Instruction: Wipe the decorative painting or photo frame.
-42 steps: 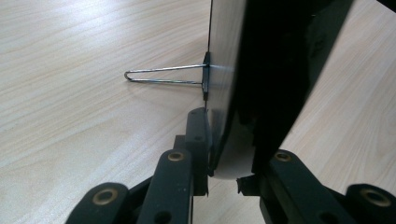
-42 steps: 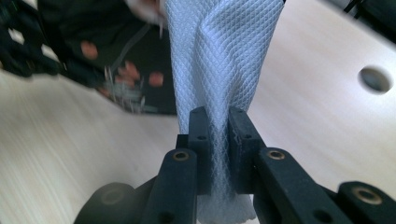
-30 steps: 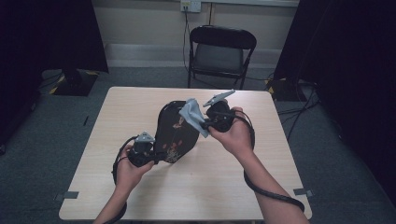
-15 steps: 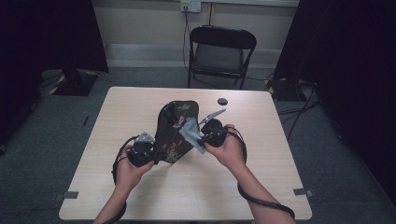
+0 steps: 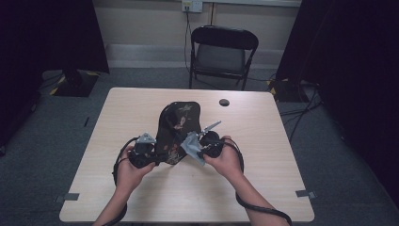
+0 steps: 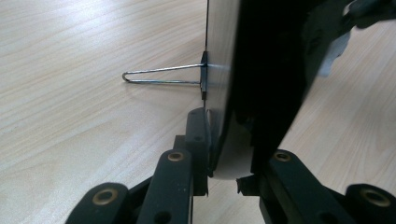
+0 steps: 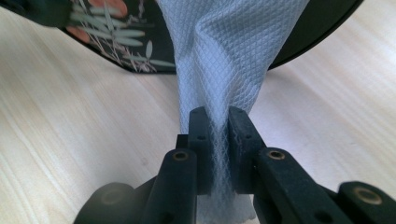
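Observation:
A black oval plaque with a pale leaf pattern stands tilted on the table. My left gripper is shut on its lower left edge. In the left gripper view the plaque shows edge-on between the jaws of the left gripper, with a wire stand sticking out of its back. My right gripper is shut on a pale blue cloth at the plaque's lower right edge. In the right gripper view the cloth rises from the right gripper and drapes against the patterned plaque.
A small black round object lies near the far edge of the wooden table. A black folding chair stands beyond the table. Cables trail from both grippers toward the person.
My right gripper has come down with the cloth, from the plaque's upper right to its lower right edge. The left gripper and the plaque have stayed put.

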### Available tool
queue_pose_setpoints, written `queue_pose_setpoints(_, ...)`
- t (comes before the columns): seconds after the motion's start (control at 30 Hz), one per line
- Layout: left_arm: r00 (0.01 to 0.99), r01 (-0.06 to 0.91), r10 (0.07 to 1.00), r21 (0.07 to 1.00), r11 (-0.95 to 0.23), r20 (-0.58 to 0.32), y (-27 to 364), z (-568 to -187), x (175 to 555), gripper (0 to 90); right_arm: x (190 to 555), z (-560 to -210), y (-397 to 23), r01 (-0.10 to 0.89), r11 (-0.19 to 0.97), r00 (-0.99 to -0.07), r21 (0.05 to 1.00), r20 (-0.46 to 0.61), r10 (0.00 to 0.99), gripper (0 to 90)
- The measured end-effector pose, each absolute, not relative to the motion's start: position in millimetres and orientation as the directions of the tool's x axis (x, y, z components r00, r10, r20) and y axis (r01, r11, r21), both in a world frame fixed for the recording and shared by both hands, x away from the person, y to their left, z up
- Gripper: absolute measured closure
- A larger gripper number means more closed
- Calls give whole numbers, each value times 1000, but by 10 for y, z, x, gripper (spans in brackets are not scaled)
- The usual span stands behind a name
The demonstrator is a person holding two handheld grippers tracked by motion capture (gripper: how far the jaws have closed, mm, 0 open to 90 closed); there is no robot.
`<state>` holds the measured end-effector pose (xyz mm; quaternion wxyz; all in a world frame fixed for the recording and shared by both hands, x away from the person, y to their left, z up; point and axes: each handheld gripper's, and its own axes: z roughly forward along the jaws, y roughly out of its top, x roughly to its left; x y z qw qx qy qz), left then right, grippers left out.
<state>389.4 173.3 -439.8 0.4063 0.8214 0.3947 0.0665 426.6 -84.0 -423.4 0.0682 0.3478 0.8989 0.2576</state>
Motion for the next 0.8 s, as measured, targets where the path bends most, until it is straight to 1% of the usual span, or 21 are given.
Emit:
queue_pose_setpoints(0.33, 678, 595, 704, 721, -356, -212, 1740, -4398, 3894, 784, 4268, -4484, -819, 615, 644, -747, 455, 74, 661, 819)
queue_pose_setpoints(0.53, 678, 595, 703, 721, -355, -213, 1748, -4400, 3894, 784, 4255, -4565, -839, 623, 652, -746, 431, 79, 661, 819)
queue_pose_setpoints(0.8, 672, 597, 709, 724, -345, -216, 1745, -4404, 3894, 783, 4218, -4506, -936, 622, 655, -747, 429, 75, 661, 819)
